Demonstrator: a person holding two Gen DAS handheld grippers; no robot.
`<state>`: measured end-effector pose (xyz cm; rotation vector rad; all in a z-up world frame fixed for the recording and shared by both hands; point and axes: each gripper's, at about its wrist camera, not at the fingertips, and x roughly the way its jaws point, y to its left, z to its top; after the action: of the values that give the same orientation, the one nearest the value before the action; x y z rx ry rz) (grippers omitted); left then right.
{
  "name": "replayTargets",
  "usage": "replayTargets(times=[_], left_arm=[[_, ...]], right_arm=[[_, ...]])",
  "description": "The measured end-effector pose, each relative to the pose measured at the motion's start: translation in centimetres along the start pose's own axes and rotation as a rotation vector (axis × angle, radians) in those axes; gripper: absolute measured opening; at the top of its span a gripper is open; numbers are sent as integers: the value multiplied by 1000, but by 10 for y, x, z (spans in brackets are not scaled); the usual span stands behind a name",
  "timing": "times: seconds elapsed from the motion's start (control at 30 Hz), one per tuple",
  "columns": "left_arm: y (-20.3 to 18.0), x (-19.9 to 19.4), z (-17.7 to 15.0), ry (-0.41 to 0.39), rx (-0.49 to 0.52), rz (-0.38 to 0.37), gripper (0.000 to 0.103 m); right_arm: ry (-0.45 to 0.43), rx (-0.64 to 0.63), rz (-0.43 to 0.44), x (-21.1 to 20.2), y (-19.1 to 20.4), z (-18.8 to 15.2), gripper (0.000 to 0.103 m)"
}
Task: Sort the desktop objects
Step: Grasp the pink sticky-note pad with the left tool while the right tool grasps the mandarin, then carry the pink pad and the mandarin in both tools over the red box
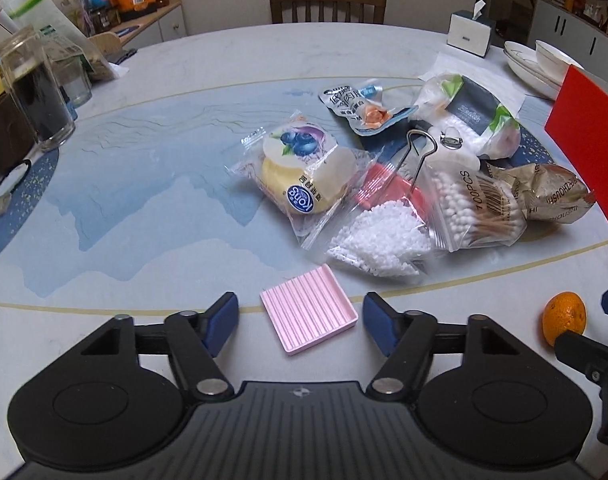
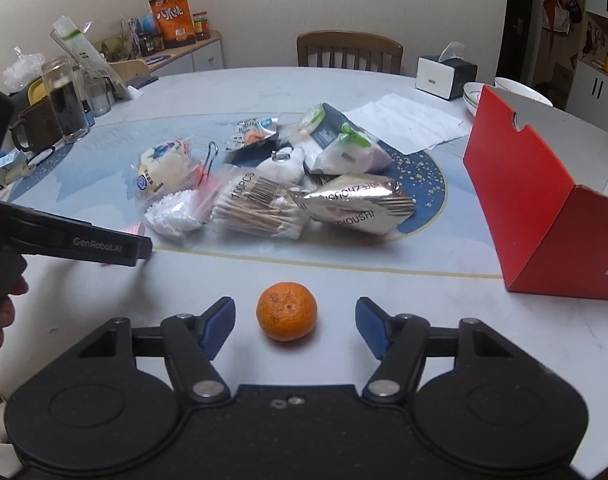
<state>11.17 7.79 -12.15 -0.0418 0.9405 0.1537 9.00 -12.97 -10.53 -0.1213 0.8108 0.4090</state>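
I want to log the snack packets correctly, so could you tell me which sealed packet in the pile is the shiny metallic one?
It is the crinkled silver foil packet at the right end of the pile, beside the cotton swab bag. The others are clear plastic or printed wrappers.

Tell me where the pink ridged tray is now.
In the left wrist view, the pink ridged tray lies on the table between the left gripper fingers, just before the bead bag.

Soap dish (image 1: 308,313) lies left of tangerine (image 2: 286,317); box (image 2: 543,216) stands right
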Motion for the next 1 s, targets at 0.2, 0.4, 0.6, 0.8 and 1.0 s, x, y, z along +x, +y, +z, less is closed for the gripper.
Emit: replayTargets(times=[0.2, 0.4, 0.6, 0.8, 1.0], left_arm=[[1, 0, 1, -2, 0, -22, 59], [2, -2, 1, 0, 10, -46, 51], [7, -3, 0, 2, 13, -86, 51], [12, -5, -3, -3, 37, -124, 51], [22, -9, -1, -15, 42, -160, 51]], right_arm=[[21, -2, 11, 9, 2, 2, 59], [46, 12, 23, 17, 1, 3, 48], [62, 12, 35, 22, 1, 4, 45], [72, 9, 41, 24, 2, 6, 35], [76, 8, 23, 21, 4, 9, 34]])
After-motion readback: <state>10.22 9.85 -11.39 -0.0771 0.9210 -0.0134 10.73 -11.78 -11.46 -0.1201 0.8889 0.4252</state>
